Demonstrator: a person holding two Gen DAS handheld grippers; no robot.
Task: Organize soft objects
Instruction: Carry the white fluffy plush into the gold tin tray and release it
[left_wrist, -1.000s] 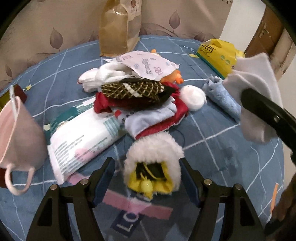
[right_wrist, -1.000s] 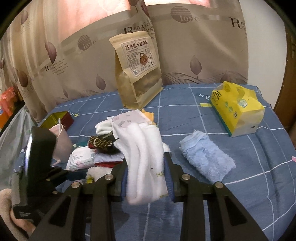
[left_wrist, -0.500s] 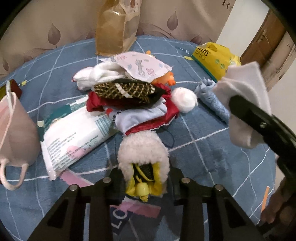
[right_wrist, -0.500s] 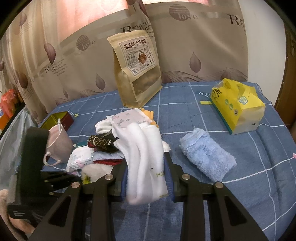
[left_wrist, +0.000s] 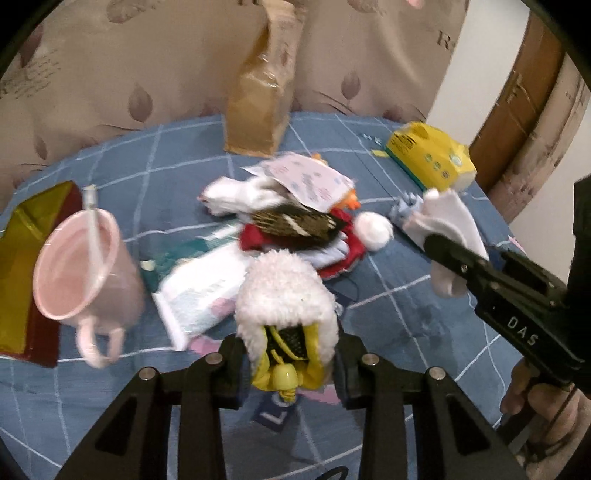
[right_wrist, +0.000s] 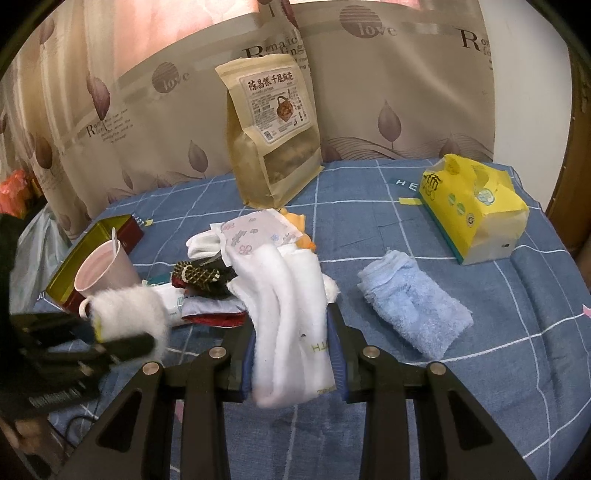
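We see two hand-held grippers at work over a blue checked bedspread strewn with soft goods. The left gripper has narrowed to a middling gap and its jaws press both sides of a fluffy white plush pouch with a yellow lining and a small yellow bell, held clear of the spread just in front of the pile of mixed fabrics. The right gripper, nearly closed, clamps a folded white fleece cloth between its blue-padded jaws, the cloth standing up out of them above the spread. Behind the grippers, a folded light-blue terry towel lies flat near a yellow plastic tissue pack. A pink plastic cup with a handle stands at the left beside a white wet-wipe packet, and a tan kraft-paper snack pouch rises upright against the leaf-printed curtain.
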